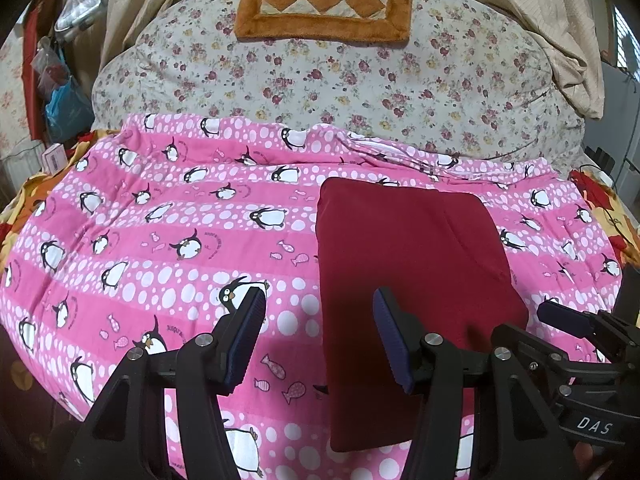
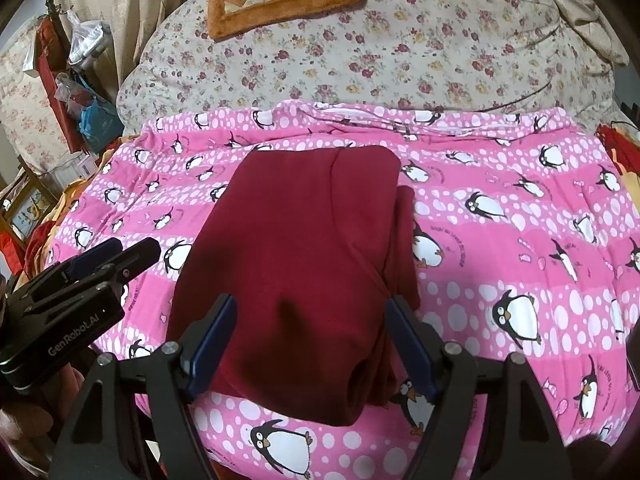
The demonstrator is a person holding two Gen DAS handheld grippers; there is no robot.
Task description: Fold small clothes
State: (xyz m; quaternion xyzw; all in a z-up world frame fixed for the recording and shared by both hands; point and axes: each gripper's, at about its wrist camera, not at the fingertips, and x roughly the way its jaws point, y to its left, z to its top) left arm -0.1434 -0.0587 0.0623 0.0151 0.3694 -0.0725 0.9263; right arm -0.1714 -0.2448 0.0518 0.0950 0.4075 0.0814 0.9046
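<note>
Pink cotton quilt (image 1: 160, 264) with penguin and white-dot print covers the near part of the bed, lying mostly flat with light creases along its far edge. Left gripper (image 1: 320, 344) stands with jaws wide and empty over the left edge of the garment. Right gripper (image 2: 310, 344) is likewise wide, holding nothing, above the garment's near end. Dark red garment (image 2: 304, 248) rests flat on the quilt as a folded rectangle; layered folds show along its right edge. Beyond the quilt lies a floral duvet (image 1: 360, 80), with an orange-and-cream checkered mat (image 1: 324, 4) on its far edge. Plastic bags (image 1: 66, 92) hang at the far left.
</note>
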